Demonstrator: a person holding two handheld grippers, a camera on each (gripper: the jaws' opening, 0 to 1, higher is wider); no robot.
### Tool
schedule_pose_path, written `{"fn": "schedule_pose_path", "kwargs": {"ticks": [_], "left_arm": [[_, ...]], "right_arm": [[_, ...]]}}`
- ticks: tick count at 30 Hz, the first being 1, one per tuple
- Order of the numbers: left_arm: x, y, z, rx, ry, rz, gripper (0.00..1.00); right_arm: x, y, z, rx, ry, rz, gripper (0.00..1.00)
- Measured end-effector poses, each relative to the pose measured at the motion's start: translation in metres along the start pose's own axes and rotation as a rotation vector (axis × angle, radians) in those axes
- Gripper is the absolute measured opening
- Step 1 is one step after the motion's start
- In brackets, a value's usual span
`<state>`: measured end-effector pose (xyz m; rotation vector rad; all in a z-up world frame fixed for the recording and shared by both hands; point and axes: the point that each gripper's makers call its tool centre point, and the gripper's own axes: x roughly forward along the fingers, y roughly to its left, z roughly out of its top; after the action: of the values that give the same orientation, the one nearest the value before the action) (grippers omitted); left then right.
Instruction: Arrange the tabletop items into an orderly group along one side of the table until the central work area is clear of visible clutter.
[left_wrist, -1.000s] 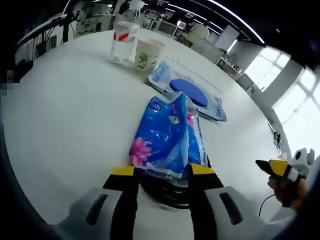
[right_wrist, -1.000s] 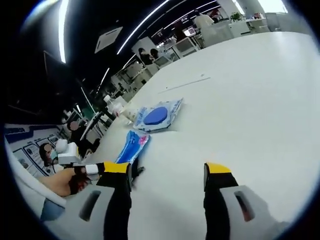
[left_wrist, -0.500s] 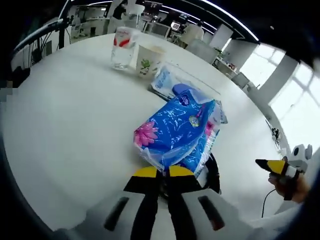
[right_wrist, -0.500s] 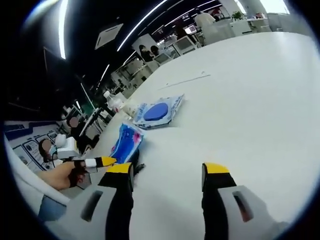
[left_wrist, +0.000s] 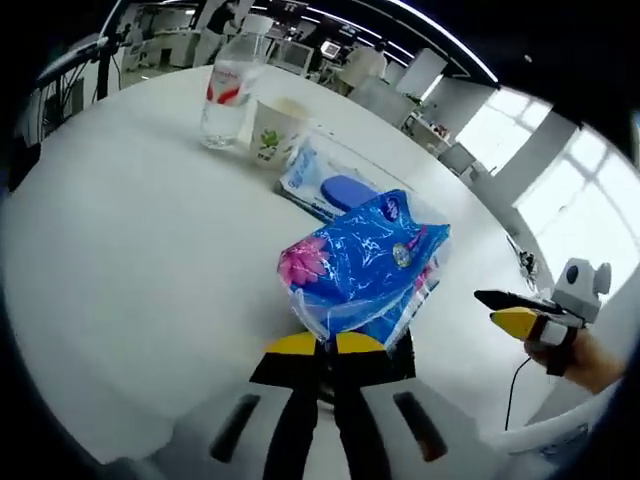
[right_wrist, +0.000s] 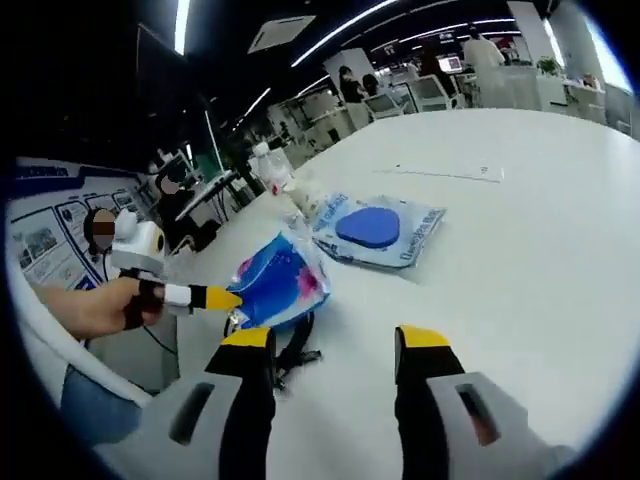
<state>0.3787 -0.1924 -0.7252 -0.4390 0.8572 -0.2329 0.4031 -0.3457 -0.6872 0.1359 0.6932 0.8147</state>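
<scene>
L gripper (left_wrist: 327, 345): jaws nearly together, pinching the near edge of the blue tissue pack (left_wrist: 365, 266), which is lifted off the white table (left_wrist: 120, 240) and tilted. A dark item (right_wrist: 292, 345) lies on the table under the pack; can't tell what it is. R gripper (right_wrist: 332, 350): jaws wide apart, nothing between them, over bare table near its edge. Wet-wipes pack (left_wrist: 328, 183) w/ blue oval lid lies flat just beyond the tissue pack. Beyond it, toward the table's far edge, a paper cup (left_wrist: 272, 131) stands touching a clear water bottle (left_wrist: 224, 92); both upright.
</scene>
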Motion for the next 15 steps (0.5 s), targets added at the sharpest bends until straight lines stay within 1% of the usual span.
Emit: {"fn": "schedule_pose_path", "kwargs": {"ticks": [1,3,5,7,10,13,15], "left_arm": [[-0.001,-0.002,0.001,0.002,0.001,-0.014,0.00],[-0.002,-0.007,0.000,0.008,0.022,-0.042,0.00],[-0.004,-0.010,0.000,0.019,0.035,-0.062,0.00],[-0.005,-0.013,-0.001,0.031,0.044,-0.074,0.00],[-0.007,-0.018,-0.002,0.066,0.062,-0.094,0.00],[-0.011,-0.028,-0.003,0.099,0.081,-0.133,0.00],[-0.013,-0.039,-0.001,0.114,0.088,-0.164,0.00]], "right_arm": [[0.005,0.002,0.004,-0.039,0.016,0.006,0.45],[0.012,0.006,0.009,-0.104,0.034,0.012,0.42],[0.017,0.009,0.016,-0.169,0.034,0.016,0.39],[0.019,0.011,0.019,-0.204,0.037,0.016,0.36],[0.018,0.011,0.020,-0.219,0.033,0.004,0.29],[0.016,0.011,0.016,-0.213,0.035,0.013,0.24],[0.015,0.013,0.010,-0.221,0.048,0.015,0.21]]}}
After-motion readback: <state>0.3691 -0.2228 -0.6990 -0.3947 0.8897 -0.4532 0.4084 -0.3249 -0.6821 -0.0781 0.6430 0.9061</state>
